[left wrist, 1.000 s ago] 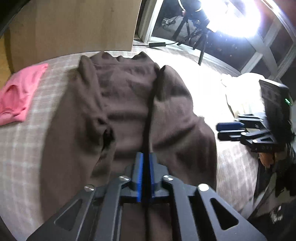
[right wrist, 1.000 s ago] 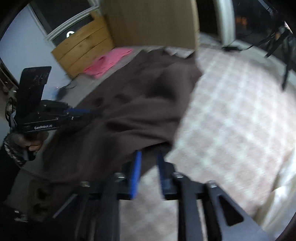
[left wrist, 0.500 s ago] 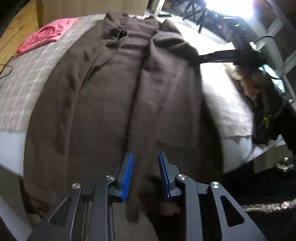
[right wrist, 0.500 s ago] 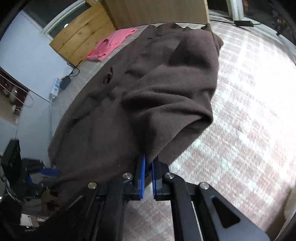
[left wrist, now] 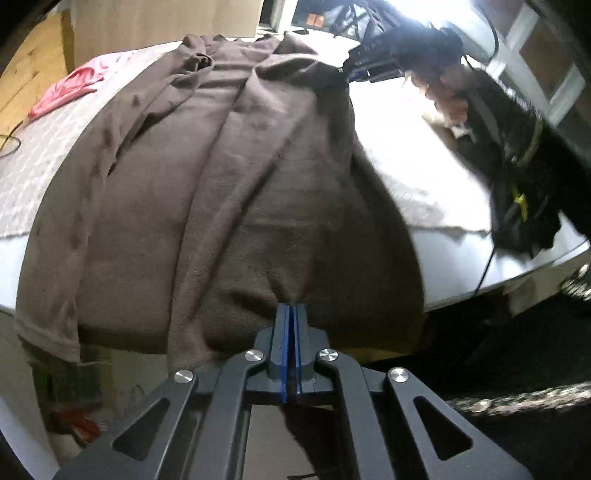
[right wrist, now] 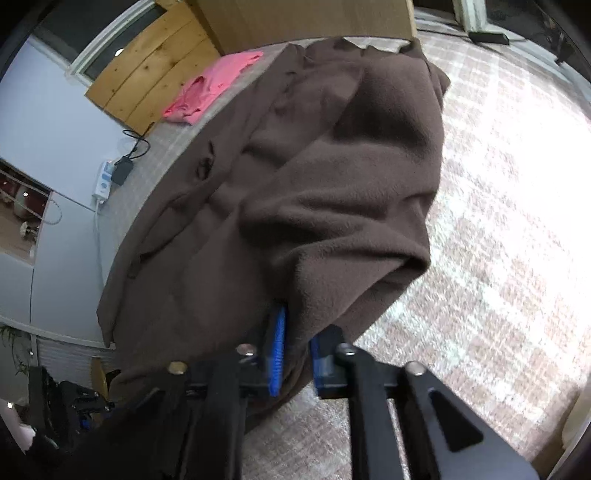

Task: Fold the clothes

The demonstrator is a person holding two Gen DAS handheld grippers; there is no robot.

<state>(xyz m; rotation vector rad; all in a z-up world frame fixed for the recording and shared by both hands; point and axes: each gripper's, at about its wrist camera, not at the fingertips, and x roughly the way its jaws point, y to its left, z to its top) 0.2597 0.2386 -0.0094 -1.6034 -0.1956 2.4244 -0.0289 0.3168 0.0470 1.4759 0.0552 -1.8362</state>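
A large brown fleece garment (left wrist: 229, 192) lies lengthwise on a bed covered with a plaid sheet (right wrist: 498, 192), its near end hanging over the bed's edge. My left gripper (left wrist: 291, 314) is shut on the garment's near hem. My right gripper (right wrist: 295, 347) is shut on a thick fold of the same garment (right wrist: 332, 177) at its right side; the cloth fills the gap between the blue pads (right wrist: 277, 350). The right gripper also shows in the left wrist view (left wrist: 373, 70), at the garment's far right edge.
A pink garment (right wrist: 210, 88) lies at the bed's far left corner; it also shows in the left wrist view (left wrist: 70, 88). A wooden headboard (right wrist: 147, 70) and a cardboard box (right wrist: 295, 18) stand beyond. A charger and cable (right wrist: 122, 166) sit by the wall.
My left gripper has gone from shut to open and has shut again, now on the near hem. My right gripper has shut on the garment's side fold and holds it raised.
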